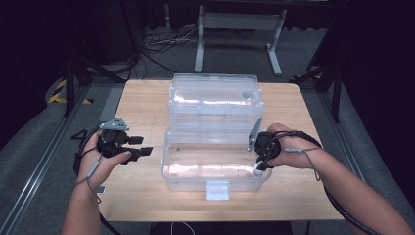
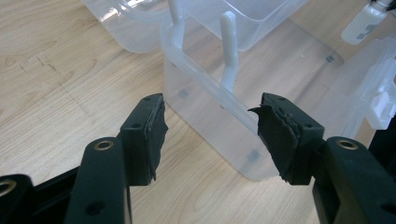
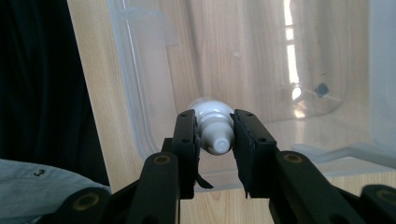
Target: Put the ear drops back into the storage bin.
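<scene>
One clear plastic storage box [image 1: 215, 166] with smooth walls and rounded corners sits open on a pale wood-grain table [image 1: 142, 103], its hinged lid [image 1: 215, 95] standing behind it. One small white plastic bottle [image 3: 212, 123], round-bodied with a ribbed cap, is clamped between the black pads of the right gripper [image 3: 214, 135] above the box's right end. The left gripper [image 2: 210, 135] hangs beside the box's left wall, jaws spread wide, holding nothing.

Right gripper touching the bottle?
Touching. In the right gripper view, both pads of the right gripper press the white bottle at its neck.
</scene>
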The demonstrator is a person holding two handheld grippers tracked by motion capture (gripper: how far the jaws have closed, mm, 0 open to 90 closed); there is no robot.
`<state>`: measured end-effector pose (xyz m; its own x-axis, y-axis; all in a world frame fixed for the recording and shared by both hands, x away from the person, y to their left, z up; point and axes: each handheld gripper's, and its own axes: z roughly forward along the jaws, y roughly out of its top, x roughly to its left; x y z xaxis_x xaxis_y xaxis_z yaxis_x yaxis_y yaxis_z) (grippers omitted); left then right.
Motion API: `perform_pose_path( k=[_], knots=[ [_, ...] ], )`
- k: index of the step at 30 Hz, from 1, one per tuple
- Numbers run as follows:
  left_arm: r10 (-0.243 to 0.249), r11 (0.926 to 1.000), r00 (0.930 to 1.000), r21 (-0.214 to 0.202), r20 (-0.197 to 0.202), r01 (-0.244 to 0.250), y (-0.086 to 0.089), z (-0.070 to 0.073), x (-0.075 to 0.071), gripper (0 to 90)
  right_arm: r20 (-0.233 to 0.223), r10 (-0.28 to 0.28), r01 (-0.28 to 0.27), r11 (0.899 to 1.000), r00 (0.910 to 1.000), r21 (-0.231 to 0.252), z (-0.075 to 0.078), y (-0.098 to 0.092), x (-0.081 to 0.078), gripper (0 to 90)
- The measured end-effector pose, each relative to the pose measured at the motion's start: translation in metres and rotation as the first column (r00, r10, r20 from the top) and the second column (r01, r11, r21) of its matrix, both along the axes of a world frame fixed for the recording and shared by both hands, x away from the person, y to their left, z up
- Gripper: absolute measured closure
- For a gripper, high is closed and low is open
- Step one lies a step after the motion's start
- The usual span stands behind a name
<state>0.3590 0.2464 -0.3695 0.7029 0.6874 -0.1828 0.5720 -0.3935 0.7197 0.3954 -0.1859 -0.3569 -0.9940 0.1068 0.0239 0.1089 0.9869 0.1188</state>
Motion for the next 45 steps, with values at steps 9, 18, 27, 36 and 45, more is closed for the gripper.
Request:
perform_pose_path(
  k=[9,18,27,36,45],
  knots=[
    [-0.002,1.0000,1.0000,0.002,0.002,0.002,0.000,0.000,0.000,42.1,-0.020,0.000,-0.001,1.000,0.9998,-0.029,-0.018,0.003,0.001,71.4],
    [-0.001,1.0000,1.0000,0.001,-0.002,0.001,-0.001,0.000,0.000,42.1,-0.022,0.003,-0.005,0.998,0.9997,-0.058,-0.028,0.004,0.001,71.4],
    [-0.003,1.0000,1.0000,0.003,-0.002,0.003,0.000,-0.001,0.000,42.0,-0.015,0.015,-0.016,0.997,0.9998,-0.077,-0.034,0.005,0.000,71.4],
    [0.001,1.0000,1.0000,0.002,-0.003,-0.001,0.000,-0.001,0.001,42.1,0.001,0.030,-0.029,0.994,0.9996,-0.101,-0.036,0.006,-0.002,69.1],
    [0.000,1.0000,1.0000,0.004,0.000,0.000,0.001,-0.001,0.001,42.1,0.013,0.022,-0.021,0.998,0.9997,-0.062,-0.023,0.004,-0.006,62.6]
  ],
)
